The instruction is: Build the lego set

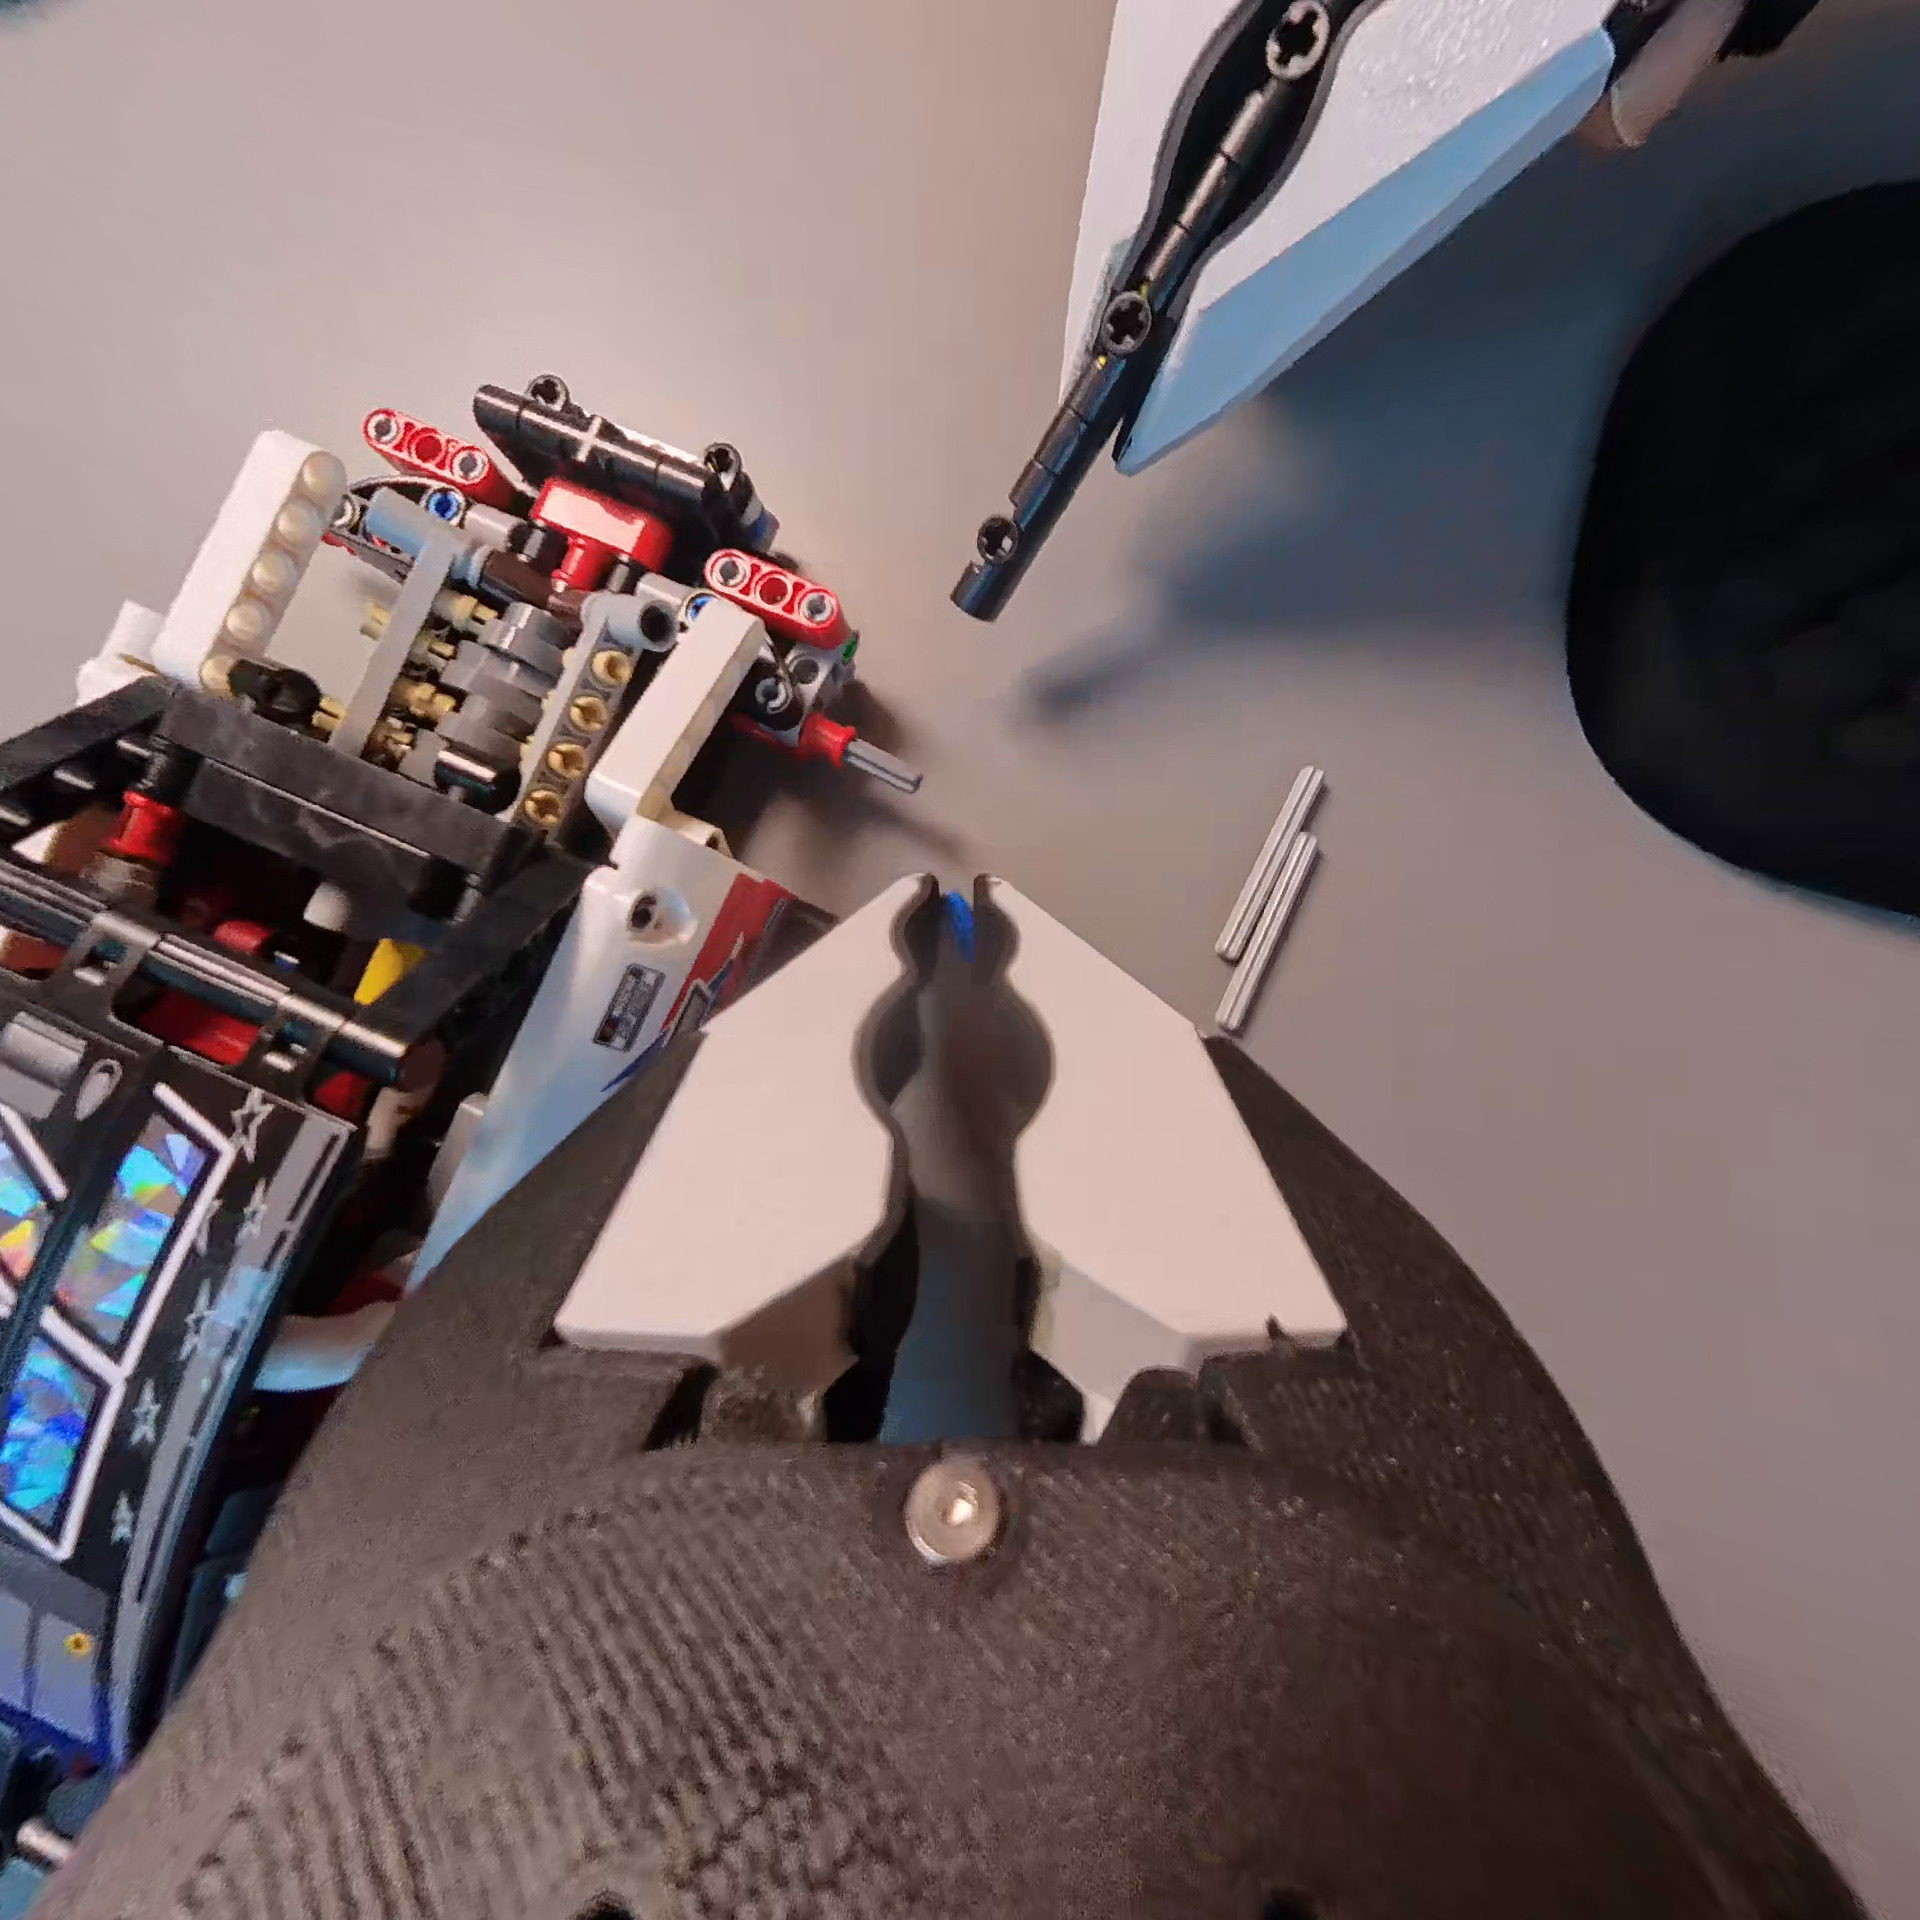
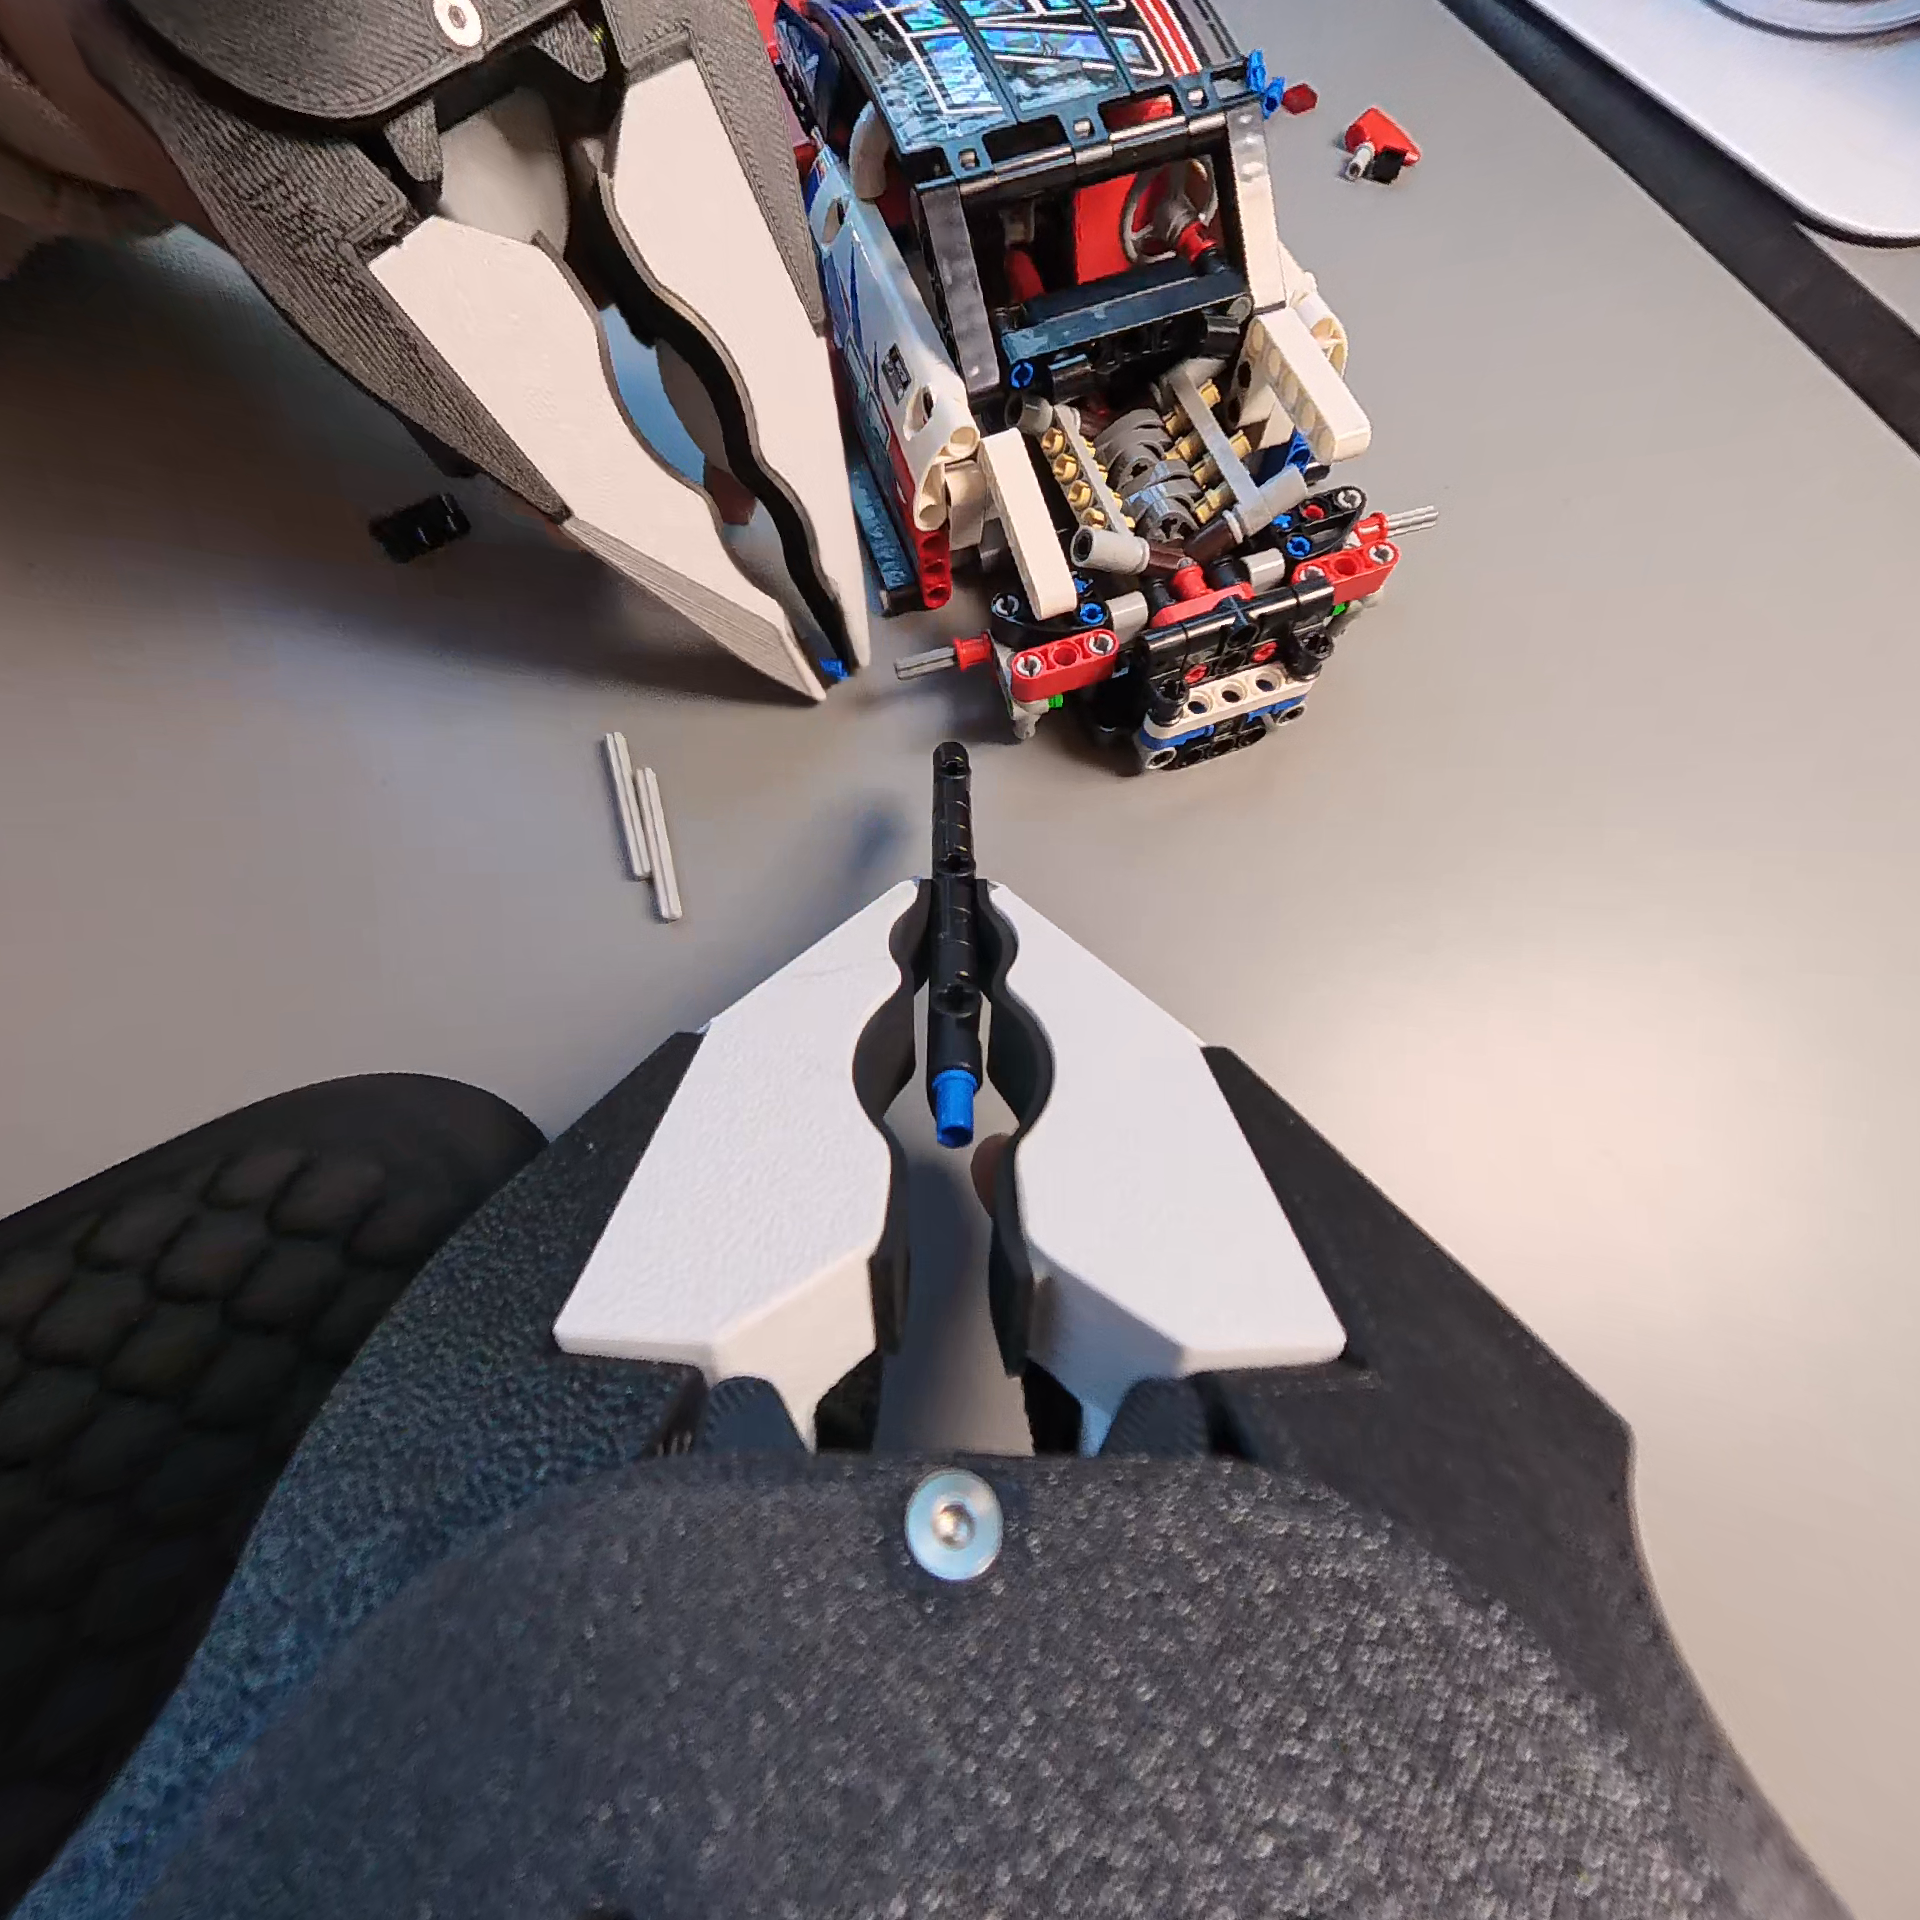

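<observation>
A partly built Lego car [image 1: 468,675] with a white body and black holographic roof lies on the grey table; it also shows in the right wrist view [image 2: 1122,416], open engine end facing me. My left gripper [image 1: 954,891] is shut on a small blue pin [image 1: 961,925], tips close to the car's side; it shows at the upper left of the right wrist view [image 2: 831,673]. My right gripper [image 2: 951,896] is shut on a long black beam [image 2: 951,862] with a blue pin [image 2: 954,1112] in its rear end, held just short of the car. The beam also shows in the left wrist view [image 1: 1101,416].
Two grey axles [image 2: 644,821] lie side by side on the table between the grippers [image 1: 1268,894]. A small black piece [image 2: 419,525] lies at the left, a red piece [image 2: 1377,140] beyond the car. A black padded rest [image 2: 156,1299] sits at the near edge. One gripper's finger ends stand about 8 cm off the other's. To reach the small black piece [image 2: 419,525] in a straight line is about 12 cm for my left fingers, about 20 cm for my right.
</observation>
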`<action>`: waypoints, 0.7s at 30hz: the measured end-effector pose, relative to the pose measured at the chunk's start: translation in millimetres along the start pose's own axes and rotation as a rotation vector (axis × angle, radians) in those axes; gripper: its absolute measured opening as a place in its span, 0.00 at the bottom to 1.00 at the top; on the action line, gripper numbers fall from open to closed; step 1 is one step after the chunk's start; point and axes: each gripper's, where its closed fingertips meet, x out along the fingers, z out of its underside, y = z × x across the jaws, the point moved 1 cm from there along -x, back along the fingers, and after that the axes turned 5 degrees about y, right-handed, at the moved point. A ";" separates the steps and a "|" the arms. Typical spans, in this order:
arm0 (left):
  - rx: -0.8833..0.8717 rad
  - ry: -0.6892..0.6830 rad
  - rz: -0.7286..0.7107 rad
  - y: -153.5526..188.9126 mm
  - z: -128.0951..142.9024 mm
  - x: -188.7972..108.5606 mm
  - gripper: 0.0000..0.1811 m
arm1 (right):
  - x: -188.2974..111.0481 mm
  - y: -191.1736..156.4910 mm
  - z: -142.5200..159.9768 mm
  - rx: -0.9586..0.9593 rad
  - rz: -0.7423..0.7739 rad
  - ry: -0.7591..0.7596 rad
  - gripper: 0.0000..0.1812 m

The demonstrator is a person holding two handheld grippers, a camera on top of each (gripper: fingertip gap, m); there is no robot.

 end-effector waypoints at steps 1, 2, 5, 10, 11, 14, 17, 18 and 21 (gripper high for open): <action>0.043 -0.005 -0.006 -0.7 3.1 -3.1 0.02 | -0.1 -0.5 -0.9 -0.002 -0.001 0.003 0.02; 0.065 0.006 0.003 0.8 6.1 -7.3 0.02 | -0.2 -1.3 -2.2 -0.005 -0.001 0.008 0.02; 0.022 0.107 0.085 12.3 9.2 -33.1 0.01 | -0.2 -7.9 -9.0 -0.028 -0.020 0.037 0.02; -0.219 0.300 0.242 24.2 26.3 -94.6 0.01 | 7.9 -27.0 -21.6 -0.074 -0.065 0.070 0.02; -0.263 0.313 0.258 25.1 35.1 -103.6 0.01 | 10.7 -31.0 -23.4 -0.082 -0.073 0.070 0.02; -0.367 0.377 0.291 29.9 59.3 -121.8 0.01 | 20.2 -46.4 -28.7 -0.105 -0.107 0.069 0.02; -0.338 0.353 0.275 35.7 88.8 -123.4 0.01 | 31.1 -64.2 -35.1 -0.138 -0.141 0.063 0.02; -0.291 0.320 0.237 35.5 98.8 -121.3 0.01 | 34.5 -70.8 -38.2 -0.148 -0.154 0.065 0.02; -0.147 0.271 0.172 36.9 112.1 -119.4 0.02 | 44.0 -87.7 -47.4 -0.181 -0.181 0.065 0.02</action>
